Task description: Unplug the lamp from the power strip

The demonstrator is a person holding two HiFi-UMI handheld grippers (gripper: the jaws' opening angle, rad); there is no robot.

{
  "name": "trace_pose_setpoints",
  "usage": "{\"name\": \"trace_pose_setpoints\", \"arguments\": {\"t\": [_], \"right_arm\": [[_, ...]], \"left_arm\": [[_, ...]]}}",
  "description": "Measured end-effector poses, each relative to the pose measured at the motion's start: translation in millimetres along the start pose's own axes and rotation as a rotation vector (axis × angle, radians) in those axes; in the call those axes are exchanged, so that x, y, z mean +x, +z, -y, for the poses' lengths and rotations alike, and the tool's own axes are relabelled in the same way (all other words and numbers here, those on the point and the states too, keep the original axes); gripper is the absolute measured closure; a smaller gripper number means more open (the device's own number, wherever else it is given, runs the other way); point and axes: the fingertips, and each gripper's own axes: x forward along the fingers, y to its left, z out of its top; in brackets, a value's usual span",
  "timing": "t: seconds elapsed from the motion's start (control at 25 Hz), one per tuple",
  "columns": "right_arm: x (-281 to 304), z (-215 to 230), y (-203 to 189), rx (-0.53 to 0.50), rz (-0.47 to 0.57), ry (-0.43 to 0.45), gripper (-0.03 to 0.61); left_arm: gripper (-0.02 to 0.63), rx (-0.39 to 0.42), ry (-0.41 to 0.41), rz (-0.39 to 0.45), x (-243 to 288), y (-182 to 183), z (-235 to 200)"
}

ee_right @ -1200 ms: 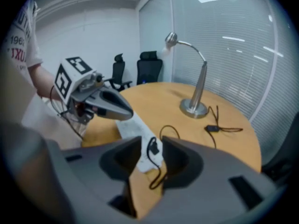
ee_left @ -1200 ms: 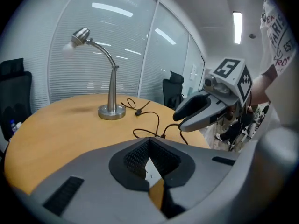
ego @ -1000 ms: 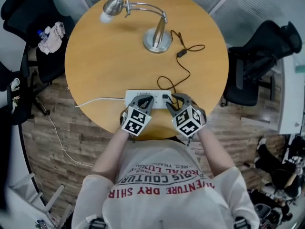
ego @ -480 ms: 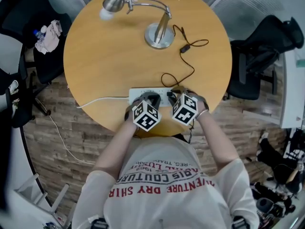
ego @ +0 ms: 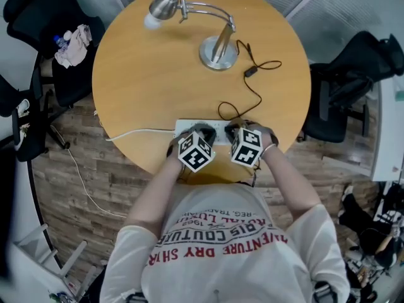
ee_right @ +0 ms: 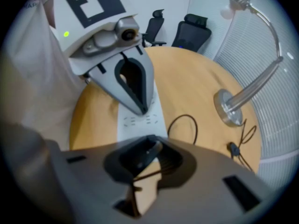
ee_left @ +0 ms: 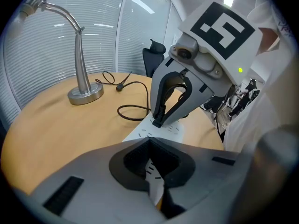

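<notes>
The silver desk lamp point(ego: 218, 50) stands at the far side of the round table point(ego: 145, 74). Its black cord point(ego: 254, 95) runs to a black plug point(ee_left: 157, 121) in the white power strip point(ego: 185, 129) near the front edge. My right gripper point(ego: 232, 130) is over that plug, jaws closing, with the pads against the plug's sides point(ee_right: 148, 154). My left gripper point(ego: 201, 131) is shut, its tips resting on the strip point(ee_right: 140, 108) just left of the plug. In the left gripper view the strip point(ee_left: 174, 130) shows beyond my own closed jaws.
The strip's white cable point(ego: 132, 132) runs left over the table's edge to the floor. An inline switch point(ego: 250, 72) lies on the lamp cord. Black office chairs stand at the right point(ego: 353, 74) and at the left point(ego: 63, 74), the latter with a cloth point(ego: 72, 46) on it.
Both grippers have moved forward onto the power strip. The right gripper's jaws have narrowed from wide open to around the plug. The left gripper's jaws have come together.
</notes>
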Motion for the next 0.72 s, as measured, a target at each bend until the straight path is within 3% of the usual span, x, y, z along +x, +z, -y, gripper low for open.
{"name": "trace_pose_setpoints", "arguments": {"t": [0.28, 0.72], "right_arm": [[0, 0, -1, -0.074, -0.032, -0.01, 0.502], [-8, -11, -2, -0.022, -0.032, 0.041, 0.508]], "left_arm": [[0.586, -0.054, 0.006, -0.003, 1, 0, -2], [0.586, -0.114, 0.002, 0.005, 1, 5, 0]]}}
